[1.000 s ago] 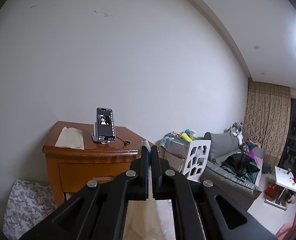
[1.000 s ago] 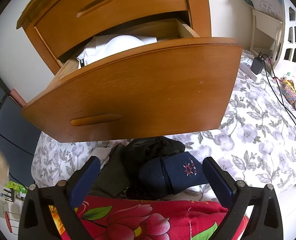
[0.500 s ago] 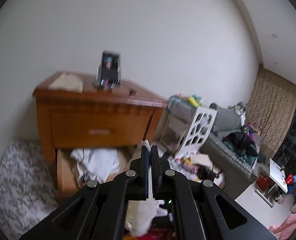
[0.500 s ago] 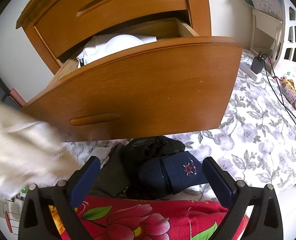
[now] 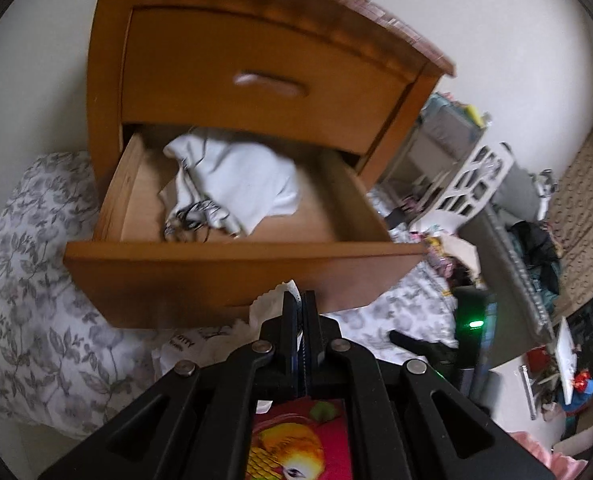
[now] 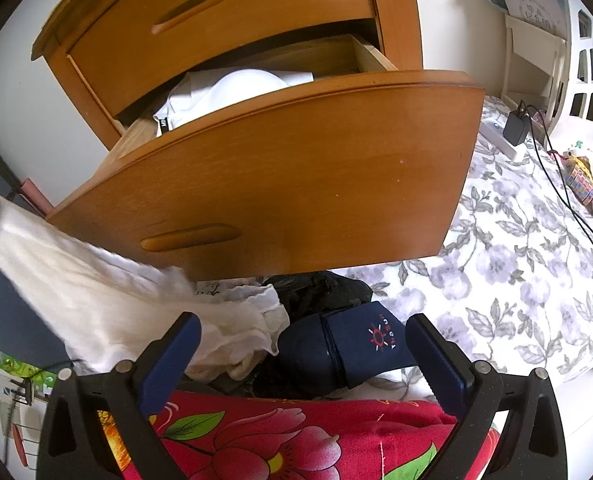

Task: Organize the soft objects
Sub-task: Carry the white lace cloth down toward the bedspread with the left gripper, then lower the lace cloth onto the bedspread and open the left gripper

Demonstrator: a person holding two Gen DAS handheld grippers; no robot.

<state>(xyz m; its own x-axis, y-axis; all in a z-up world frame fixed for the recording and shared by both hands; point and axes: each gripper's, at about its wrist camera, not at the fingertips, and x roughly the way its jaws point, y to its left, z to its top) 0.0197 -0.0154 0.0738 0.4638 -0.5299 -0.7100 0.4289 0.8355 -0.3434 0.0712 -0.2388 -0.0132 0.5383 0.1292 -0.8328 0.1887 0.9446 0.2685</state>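
A: What do the left tongs have?

B: They are clamped tight on a cream-white cloth. A crumpled edge of it pokes out just past the fingertips, in front of the open drawer. From the right wrist view the same cloth stretches from the left edge down onto the pile of clothes.

A: And the right tongs?

B: Spread wide, gripping nothing. They hang above the pile, with a navy garment bearing a small red sun emblem between the blue fingers, not touching them. A black garment lies just behind it.

A: Where is the pile?

B: On a grey floral sheet at the foot of the wooden nightstand, just below the drawer front. A red flowered fabric lies nearest the camera.

A: Anything in the drawer?

B: A white garment, rumpled, toward the back left, with bare wood to its right. The upper drawer is closed.
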